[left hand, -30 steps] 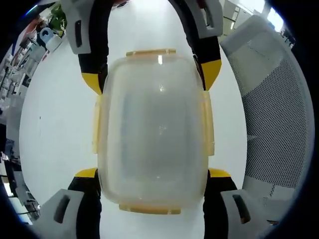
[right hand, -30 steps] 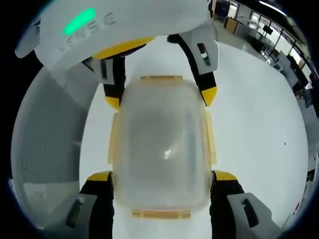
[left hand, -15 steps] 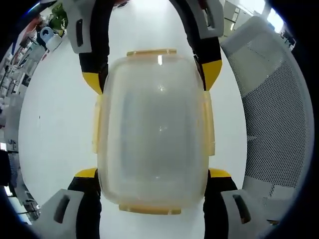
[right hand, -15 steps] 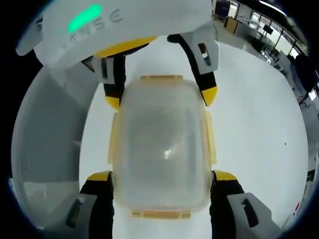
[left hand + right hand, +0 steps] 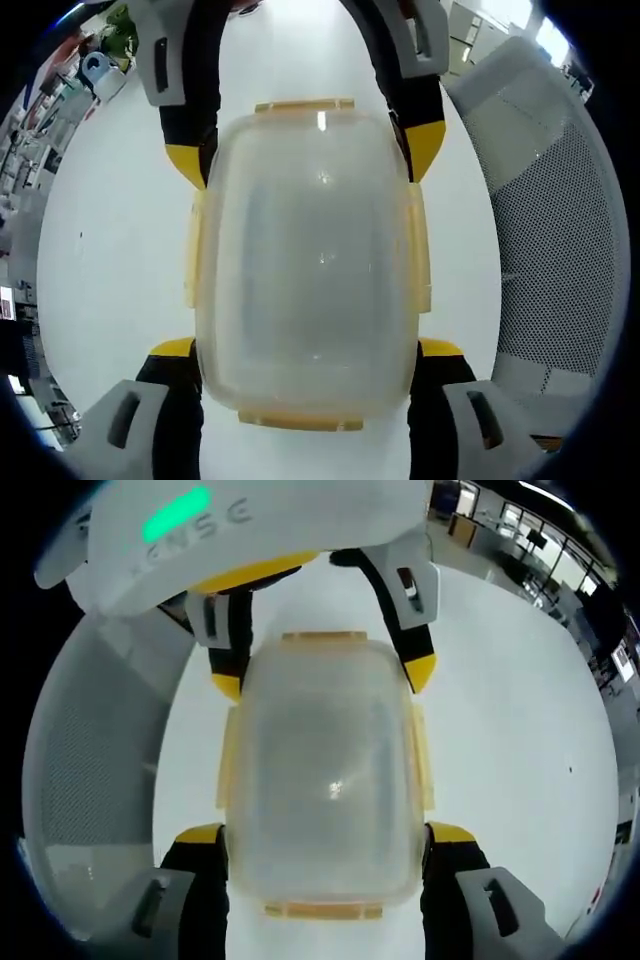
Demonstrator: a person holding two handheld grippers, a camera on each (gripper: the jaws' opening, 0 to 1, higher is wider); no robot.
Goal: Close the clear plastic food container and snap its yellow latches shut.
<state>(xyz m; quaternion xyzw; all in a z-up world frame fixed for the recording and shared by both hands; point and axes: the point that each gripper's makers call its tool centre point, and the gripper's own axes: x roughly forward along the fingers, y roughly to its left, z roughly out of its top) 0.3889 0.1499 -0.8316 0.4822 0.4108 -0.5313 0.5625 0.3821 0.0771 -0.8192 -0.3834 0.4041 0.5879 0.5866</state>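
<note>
Here, both grippers clamp one clear plastic food container from opposite ends.

Left gripper view: the left gripper [image 5: 305, 350] pinches the container [image 5: 305, 265] on the white table [image 5: 110, 250]; its yellow latches [image 5: 190, 255] look folded down, probably.
Right gripper view: the right gripper [image 5: 325, 830] squeezes its end likewise. Light, slippery, flexing plastic; grip at the latched rim.
</note>
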